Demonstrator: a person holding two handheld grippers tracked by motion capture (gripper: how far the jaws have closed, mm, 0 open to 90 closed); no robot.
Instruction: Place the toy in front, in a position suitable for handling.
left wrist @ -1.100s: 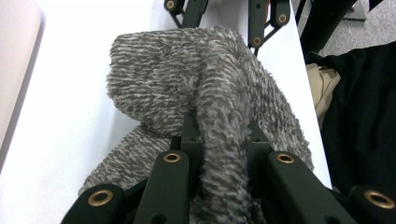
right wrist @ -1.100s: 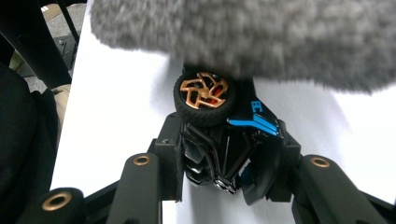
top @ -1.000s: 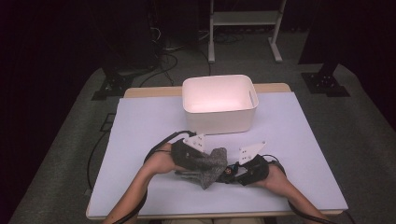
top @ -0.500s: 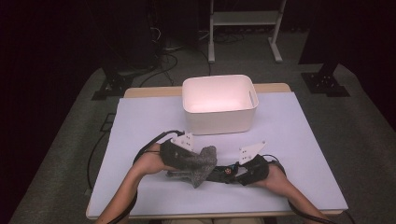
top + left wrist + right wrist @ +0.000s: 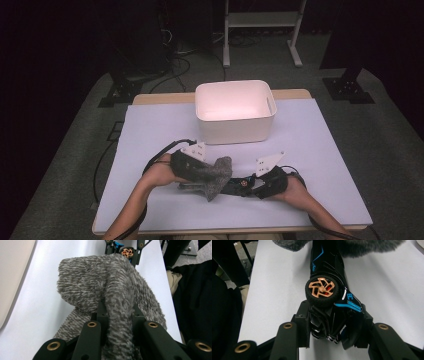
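A black toy car [image 5: 329, 290] with blue trim and copper wheels lies near the table's front edge, and my right gripper [image 5: 332, 317] is shut on one end of it. In the high view the right gripper [image 5: 248, 185] points left along the car [image 5: 239, 187]. A grey fuzzy cloth [image 5: 105, 290] is pinched in my left gripper [image 5: 118, 312] and drapes over the car's other end. From above, the left gripper [image 5: 212, 175] holds the cloth [image 5: 216, 179] against the car. The cloth [image 5: 362, 246] hides the car's far part.
A white, empty plastic bin [image 5: 235, 125] stands at the back middle of the table. The pale lavender table cover [image 5: 325, 150] is bare to the left and right of the hands. A dark garment [image 5: 195, 302] lies past the table's near edge.
My left gripper has shifted slightly left with the cloth, which now bunches differently over the car. The right gripper and the car have stayed put.
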